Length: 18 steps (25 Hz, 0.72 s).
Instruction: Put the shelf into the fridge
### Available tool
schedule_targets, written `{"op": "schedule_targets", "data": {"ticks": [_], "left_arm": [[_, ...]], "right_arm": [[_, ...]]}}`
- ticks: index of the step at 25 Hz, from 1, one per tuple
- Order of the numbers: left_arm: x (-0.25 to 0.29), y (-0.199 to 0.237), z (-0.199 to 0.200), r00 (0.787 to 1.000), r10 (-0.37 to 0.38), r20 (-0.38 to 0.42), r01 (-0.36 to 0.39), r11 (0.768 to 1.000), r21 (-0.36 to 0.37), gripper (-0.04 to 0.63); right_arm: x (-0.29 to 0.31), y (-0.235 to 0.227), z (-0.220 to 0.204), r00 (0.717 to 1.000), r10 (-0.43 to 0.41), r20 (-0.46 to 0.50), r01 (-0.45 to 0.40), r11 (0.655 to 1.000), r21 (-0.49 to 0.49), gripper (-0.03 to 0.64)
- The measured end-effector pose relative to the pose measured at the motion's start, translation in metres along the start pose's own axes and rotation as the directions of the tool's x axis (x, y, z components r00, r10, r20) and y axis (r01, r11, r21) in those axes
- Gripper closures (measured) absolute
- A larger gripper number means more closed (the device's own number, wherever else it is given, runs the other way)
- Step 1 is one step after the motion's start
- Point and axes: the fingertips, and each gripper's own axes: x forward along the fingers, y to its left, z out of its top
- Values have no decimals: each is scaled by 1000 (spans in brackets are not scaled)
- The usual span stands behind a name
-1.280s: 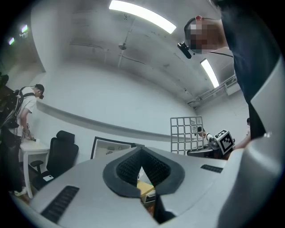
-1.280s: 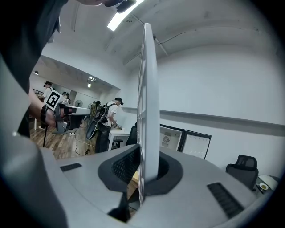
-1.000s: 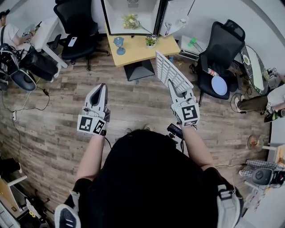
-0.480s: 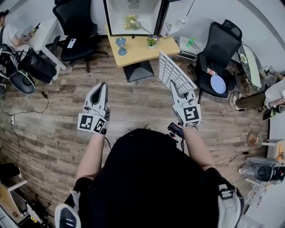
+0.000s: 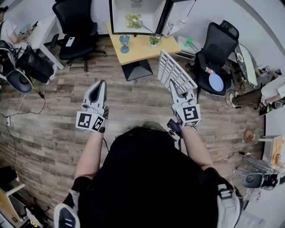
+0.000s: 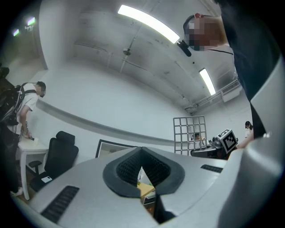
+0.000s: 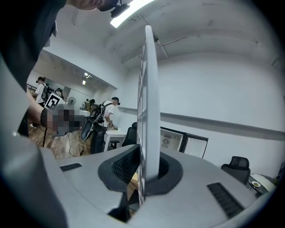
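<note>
Clamps the white grid shelf (image 5: 176, 71) by its near edge in the right gripper (image 5: 174, 87), jaws pressed on either face (edge-on and upright in the right gripper view). Holds it tilted in the air over the wooden floor (image 5: 53, 120), far end reaching toward the yellow table (image 5: 138, 52), well apart from the fridge (image 5: 149, 12). Shows that fridge open beyond the table, door (image 5: 178, 11) swung to the right, flowers (image 5: 133, 21) inside. Carries nothing in the left gripper (image 5: 100, 85): jaws together at the tips, with just a thin slit below them, pointing toward the table too. Finds a blue glass (image 5: 124, 43) and a small potted plant (image 5: 154, 40) on the tabletop, with a black chair (image 5: 218, 46) just right of the shelf
</note>
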Motion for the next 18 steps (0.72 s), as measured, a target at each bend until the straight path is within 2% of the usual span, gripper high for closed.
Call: {"op": "schedule_targets", "data": {"ticks": [7, 18], "left_arm": [[0, 8, 0, 1000, -13, 11, 13, 1000, 0, 577], [14, 17, -14, 1000, -5, -18, 5, 1000, -5, 577]], "right_arm": [[0, 11, 1, 1000, -3, -11, 3, 1000, 4, 577], [27, 5, -9, 1000, 30, -1, -30, 999, 36, 578]]}}
